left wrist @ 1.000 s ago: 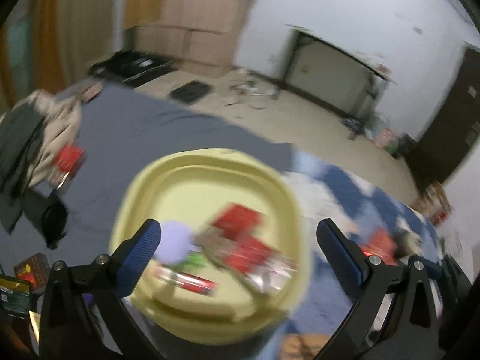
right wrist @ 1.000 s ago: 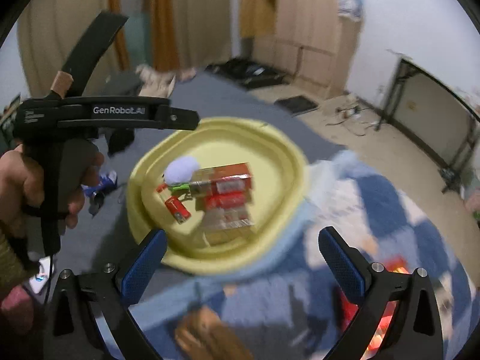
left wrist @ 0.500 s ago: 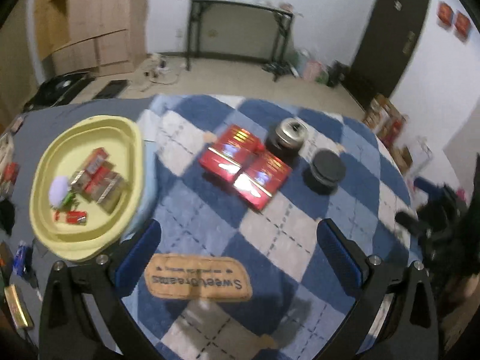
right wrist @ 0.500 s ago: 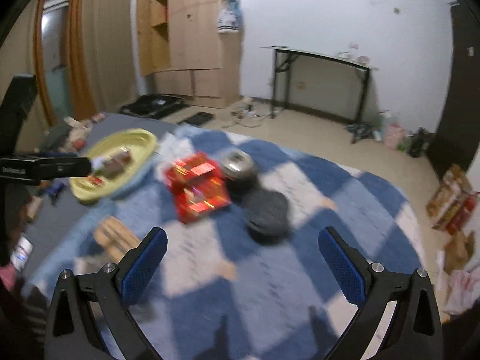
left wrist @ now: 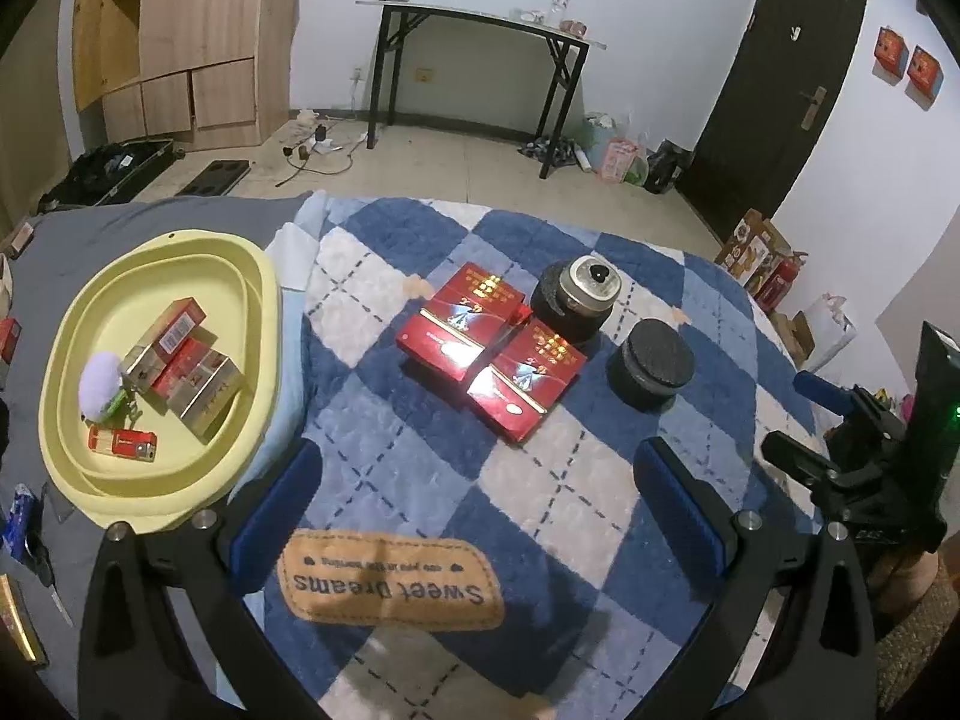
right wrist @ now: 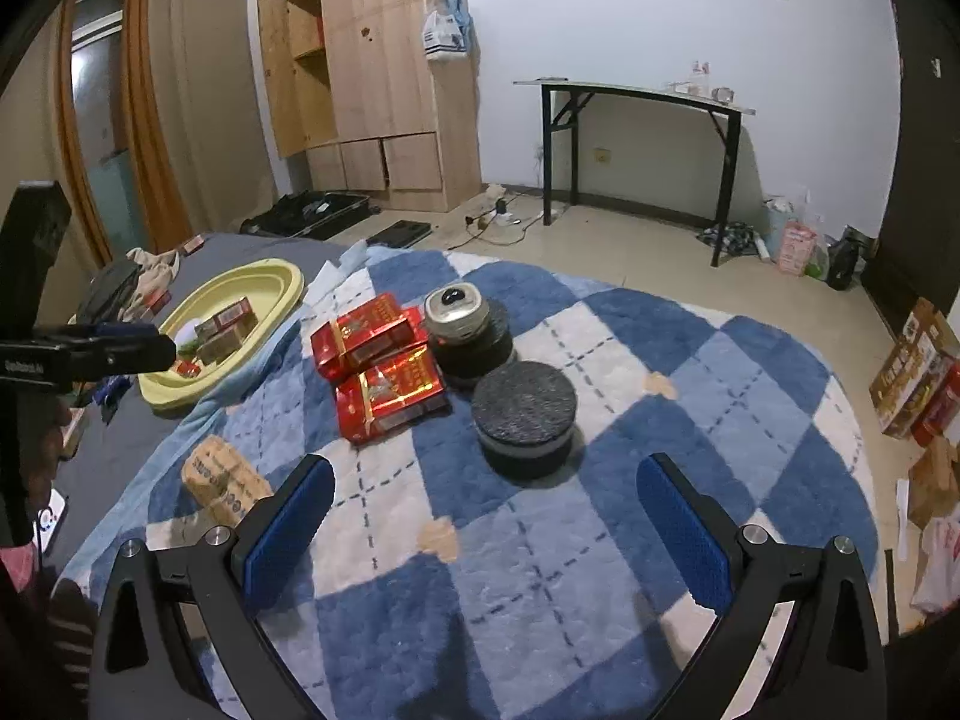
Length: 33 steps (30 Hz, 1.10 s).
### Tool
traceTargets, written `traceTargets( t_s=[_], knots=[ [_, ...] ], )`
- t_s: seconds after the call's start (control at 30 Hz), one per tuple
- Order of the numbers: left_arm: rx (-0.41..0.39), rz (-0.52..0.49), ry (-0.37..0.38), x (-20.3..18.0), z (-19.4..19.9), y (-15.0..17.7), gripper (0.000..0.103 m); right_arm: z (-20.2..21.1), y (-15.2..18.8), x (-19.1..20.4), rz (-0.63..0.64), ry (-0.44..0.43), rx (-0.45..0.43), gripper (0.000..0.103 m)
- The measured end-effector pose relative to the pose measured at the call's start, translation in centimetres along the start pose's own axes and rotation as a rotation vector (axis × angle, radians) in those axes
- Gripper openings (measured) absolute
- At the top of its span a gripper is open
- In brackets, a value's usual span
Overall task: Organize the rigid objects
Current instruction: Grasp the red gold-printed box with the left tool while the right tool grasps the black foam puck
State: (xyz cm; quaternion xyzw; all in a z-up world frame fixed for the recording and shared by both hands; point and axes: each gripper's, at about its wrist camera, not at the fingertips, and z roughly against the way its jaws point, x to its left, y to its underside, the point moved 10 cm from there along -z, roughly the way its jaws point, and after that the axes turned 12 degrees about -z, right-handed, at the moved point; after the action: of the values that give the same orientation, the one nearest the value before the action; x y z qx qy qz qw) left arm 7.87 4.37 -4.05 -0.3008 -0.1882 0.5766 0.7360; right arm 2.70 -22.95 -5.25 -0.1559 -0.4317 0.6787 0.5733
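Two red boxes (left wrist: 459,312) (left wrist: 525,381) lie side by side on the blue checked blanket (left wrist: 570,516). Beside them stand a black round container with a silver lid (left wrist: 579,297) and a black round case (left wrist: 651,363). The same red boxes (right wrist: 366,333) (right wrist: 393,393), silver-lidded container (right wrist: 462,324) and black case (right wrist: 525,414) show in the right wrist view. A yellow tray (left wrist: 264,300) at the left holds small boxes, a red lighter and a white puff. My left gripper (left wrist: 480,498) and right gripper (right wrist: 483,525) hang open above the blanket, holding nothing.
A tan "Sweet Dreams" label (left wrist: 393,585) is sewn on the blanket's near edge. Grey bedding (left wrist: 90,228) with small clutter lies left of the tray. Beyond the bed are a wooden wardrobe (right wrist: 384,78), a black-legged table (right wrist: 636,120) and a dark door (left wrist: 774,78).
Both grippers have pulled back and swung right, from close over the yellow tray to a wider view over the blanket with the red boxes and black containers.
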Motion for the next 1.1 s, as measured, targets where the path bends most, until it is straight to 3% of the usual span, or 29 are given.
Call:
traceTargets(
  t_s=[0.1,0.27,0.4,0.53,0.63,0.7,0.77,0.8,0.83,0.9,0.93,1.0,1.1],
  knots=[
    [0.008,-0.021,0.009,0.0,-1.3,-0.4,0.103,-1.8,0.1,-0.1,0.001,0.012,0.015,0.103],
    [0.026,-0.17,0.005,-0.3,-5.7,-3.3,0.103,-5.8,-0.5,-1.0,-0.016,0.043,-0.002,0.103],
    [0.044,-0.202,0.066,0.4,-9.5,-4.7,0.102,-9.1,-0.4,-1.7,-0.018,0.052,0.013,0.103],
    [0.076,-0.233,0.071,0.9,-12.7,-4.5,0.098,-11.5,-0.5,-2.9,-0.014,0.083,-0.003,0.103],
    [0.077,-0.229,0.074,1.3,-14.4,-4.2,0.094,-13.5,-0.9,-3.6,-0.048,0.043,-0.012,0.103],
    [0.063,-0.235,0.074,1.4,-15.1,-4.2,0.094,-14.6,-0.8,-3.2,-0.05,-0.028,0.009,0.102],
    [0.062,-0.232,0.08,1.4,-15.5,-4.2,0.094,-15.4,-0.7,-3.0,-0.011,-0.015,0.009,0.102],
    [0.051,-0.226,0.084,1.5,-15.6,-4.2,0.093,-15.9,-0.7,-3.1,0.005,0.009,0.015,0.101],
    [0.038,-0.219,0.087,1.5,-15.6,-4.3,0.091,-16.4,-0.7,-3.0,0.011,0.006,0.021,0.093],
    [0.029,-0.21,0.087,1.5,-15.6,-4.4,0.067,-17.0,-0.7,-3.0,0.018,0.009,0.023,0.075],
    [0.031,-0.205,0.079,1.6,-15.5,-4.4,0.067,-17.4,-0.5,-3.0,0.02,0.014,0.034,0.069],
    [0.042,-0.194,0.091,1.5,-15.6,-4.3,0.067,-17.7,-0.3,-2.9,0.027,0.009,0.037,0.069],
    [0.026,-0.206,0.043,1.7,-14.8,-4.4,0.065,-17.5,-0.4,-3.1,0.02,0.021,0.023,0.068]
  ],
)
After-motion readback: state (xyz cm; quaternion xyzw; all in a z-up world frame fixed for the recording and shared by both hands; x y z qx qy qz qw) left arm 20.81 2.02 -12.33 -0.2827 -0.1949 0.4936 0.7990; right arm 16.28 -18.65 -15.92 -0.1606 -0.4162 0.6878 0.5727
